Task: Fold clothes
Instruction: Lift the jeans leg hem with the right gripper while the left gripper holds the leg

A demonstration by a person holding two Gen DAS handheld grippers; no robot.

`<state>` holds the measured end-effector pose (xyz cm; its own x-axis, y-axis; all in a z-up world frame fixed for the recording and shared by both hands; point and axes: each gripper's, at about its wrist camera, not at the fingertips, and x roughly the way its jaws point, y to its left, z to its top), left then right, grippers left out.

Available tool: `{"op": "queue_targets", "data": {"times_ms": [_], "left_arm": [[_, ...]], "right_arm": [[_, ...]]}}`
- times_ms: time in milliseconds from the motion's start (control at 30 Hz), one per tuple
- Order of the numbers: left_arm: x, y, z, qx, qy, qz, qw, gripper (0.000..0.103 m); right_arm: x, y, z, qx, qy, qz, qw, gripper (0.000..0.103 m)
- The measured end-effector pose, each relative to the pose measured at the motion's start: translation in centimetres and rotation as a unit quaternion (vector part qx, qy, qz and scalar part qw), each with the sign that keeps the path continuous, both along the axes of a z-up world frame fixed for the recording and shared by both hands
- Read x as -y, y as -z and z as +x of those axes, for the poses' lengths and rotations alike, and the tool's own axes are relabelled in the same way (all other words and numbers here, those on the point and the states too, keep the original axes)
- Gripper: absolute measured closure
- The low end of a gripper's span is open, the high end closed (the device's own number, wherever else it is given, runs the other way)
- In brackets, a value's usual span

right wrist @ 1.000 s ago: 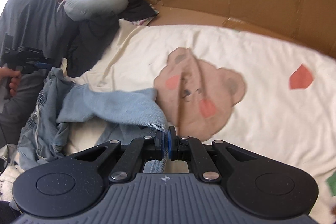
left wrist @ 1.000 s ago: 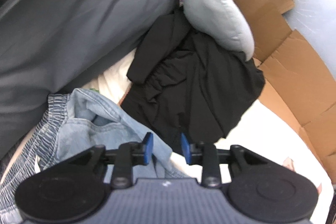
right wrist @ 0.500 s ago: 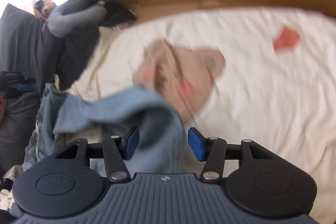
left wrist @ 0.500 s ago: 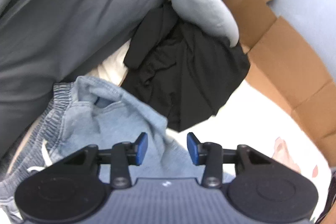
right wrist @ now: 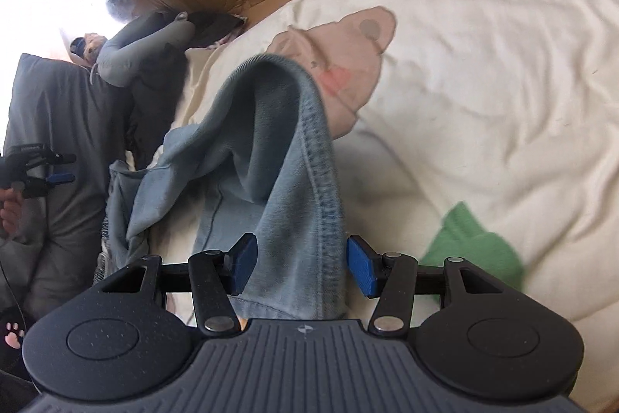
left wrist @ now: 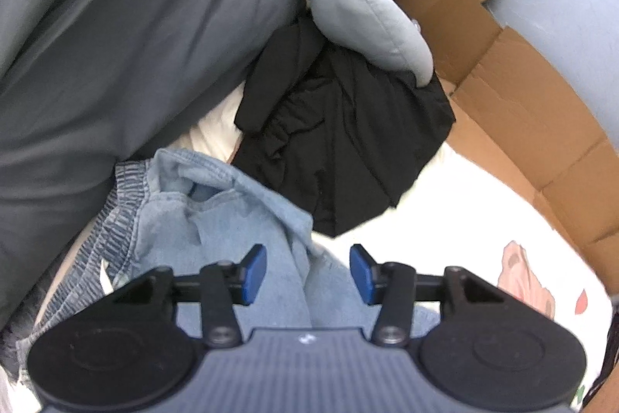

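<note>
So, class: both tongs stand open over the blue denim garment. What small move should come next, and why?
Probably close the right tongs on the denim garment: a fold of it lies between their open fingers, still bunched on the cream bedsheet. The left tongs are open too, above the denim, so nothing holds it.

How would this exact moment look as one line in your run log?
task: fold clothes | left hand-held gripper: open above denim garment | right hand-held gripper: open, denim leg between fingers | surface: cream bedspread
</note>
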<state>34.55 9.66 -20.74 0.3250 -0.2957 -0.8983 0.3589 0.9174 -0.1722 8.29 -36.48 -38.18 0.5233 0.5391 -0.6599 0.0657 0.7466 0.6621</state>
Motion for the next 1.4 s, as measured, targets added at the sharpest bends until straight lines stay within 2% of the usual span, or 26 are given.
{"op": "queue_targets", "data": {"times_ms": [133, 300, 467, 600, 700, 800, 933, 1100, 1400], "left_arm": [[-1.0, 0.1, -0.5, 0.001, 0.003, 0.014, 0.9999, 0.053], [-2.8, 0.3, -0.7, -0.003, -0.008, 0.010, 0.9999, 0.052], [-4.4, 1.0, -0.7, -0.009, -0.016, 0.019, 0.9997, 0.052], [-5.5, 1.5, -0.9, -0.010, -0.027, 0.012, 0.9995, 0.052], [-5.8, 1.9, -1.0, -0.014, -0.028, 0.017, 0.9994, 0.052], [-5.9, 2.2, -1.0, -0.016, -0.030, 0.012, 0.9993, 0.052], [-5.4, 2.6, -0.9, -0.017, -0.029, 0.002, 0.9994, 0.052], [-4.2, 3.8, -0.7, -0.025, -0.035, -0.018, 0.9989, 0.052], [-0.9, 5.5, 0.5, -0.033, -0.029, -0.046, 0.9979, 0.052]], "right_arm": [[-1.4, 0.9, 0.5, -0.010, -0.002, 0.017, 1.000, 0.047], [-2.6, 0.7, 0.2, 0.007, -0.012, 0.064, 0.998, 0.049], [-2.5, 1.9, -0.9, -0.016, -0.014, 0.061, 0.998, 0.050], [-2.0, 2.5, -1.9, -0.023, -0.009, 0.083, 0.996, 0.061], [-1.8, 2.8, -1.9, -0.033, 0.005, 0.080, 0.996, 0.086], [-1.9, 2.5, -1.9, -0.033, 0.012, 0.073, 0.997, 0.091], [-1.8, 0.7, -2.4, -0.028, -0.003, 0.038, 0.999, 0.093], [-0.5, -3.1, -2.6, -0.032, -0.018, -0.023, 0.999, 0.094], [3.2, -9.3, -1.5, -0.026, -0.023, -0.131, 0.991, 0.096]]}}
